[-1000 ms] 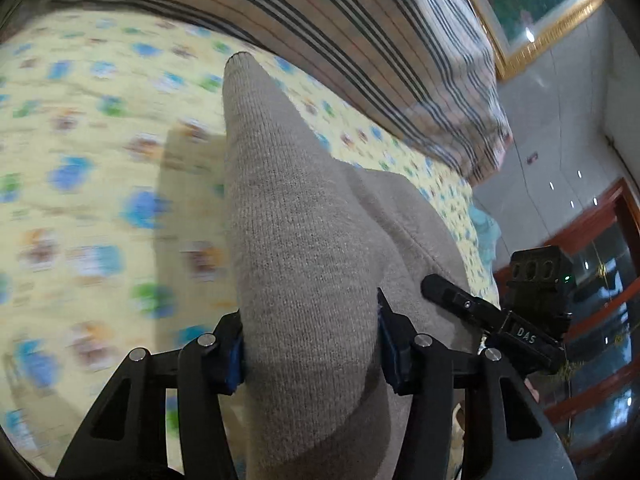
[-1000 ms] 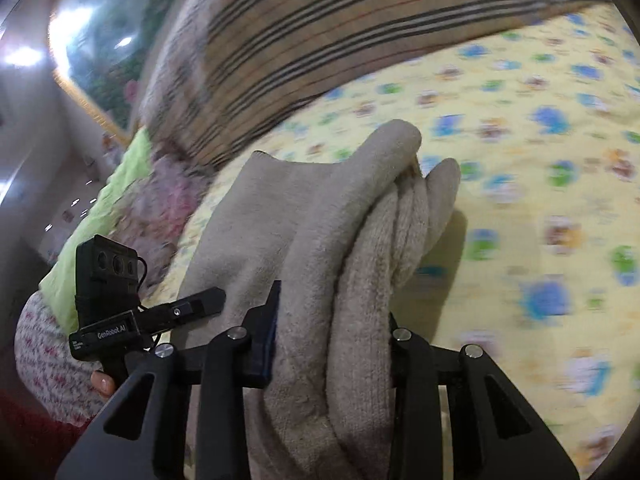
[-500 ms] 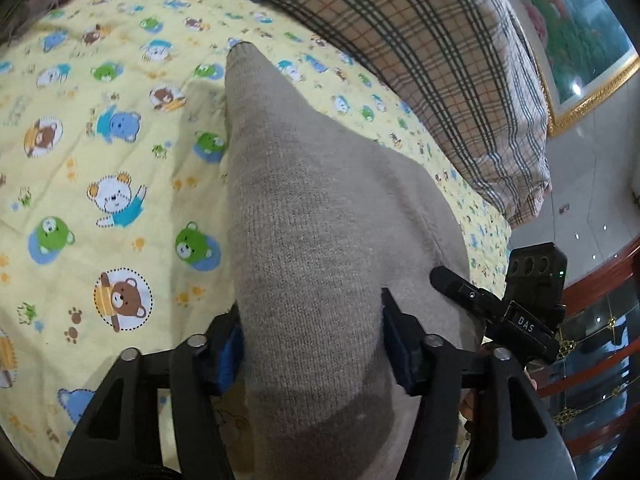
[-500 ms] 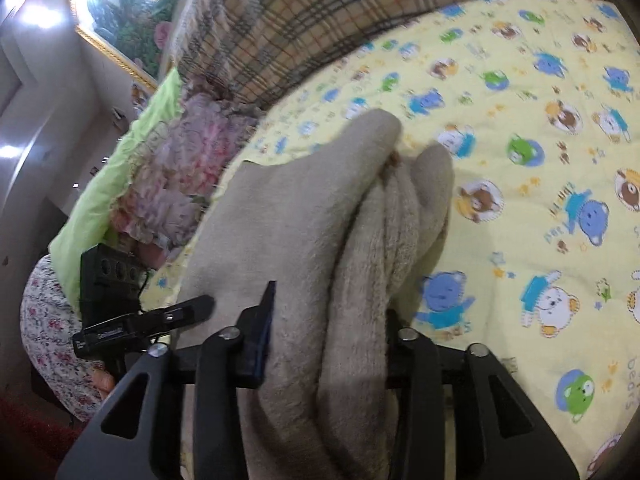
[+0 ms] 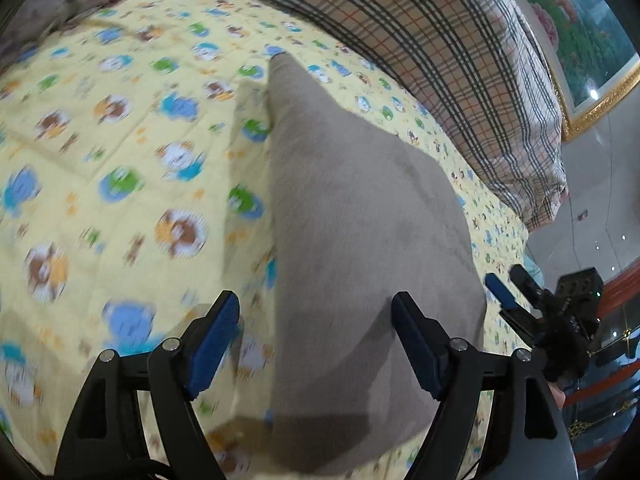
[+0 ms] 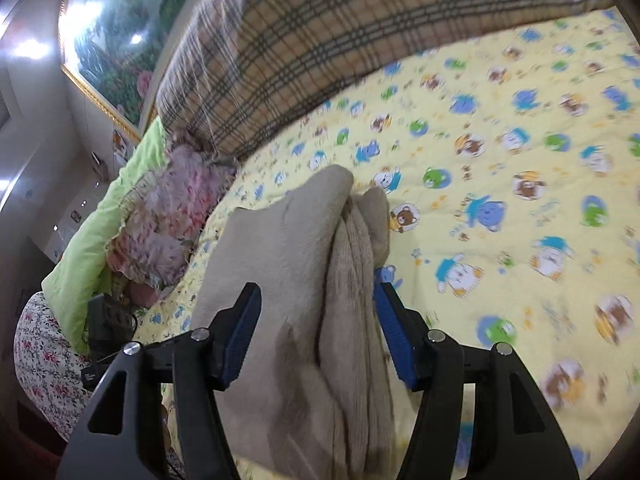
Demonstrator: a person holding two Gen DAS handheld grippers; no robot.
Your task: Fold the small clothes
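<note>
A small beige knit garment (image 5: 360, 240) lies folded on the yellow bear-print quilt (image 5: 120, 140). My left gripper (image 5: 316, 344) is open, its blue-padded fingers spread on either side of the garment's near end. In the right wrist view the same garment (image 6: 288, 280) shows its stacked folded layers, and my right gripper (image 6: 316, 336) is open around that end, pads slightly off the cloth. The right gripper also shows at the far right of the left wrist view (image 5: 520, 304).
A plaid pillow or blanket (image 5: 460, 60) runs along the back of the bed. A pink floral cushion (image 6: 168, 216) and a green pillow (image 6: 100, 220) lie at the bed's edge. A framed picture (image 5: 592, 28) hangs on the wall. The bed edge is beyond the garment's right side.
Both grippers have opened and let go of the garment, which now rests on the quilt. Both have pulled back a little from it.
</note>
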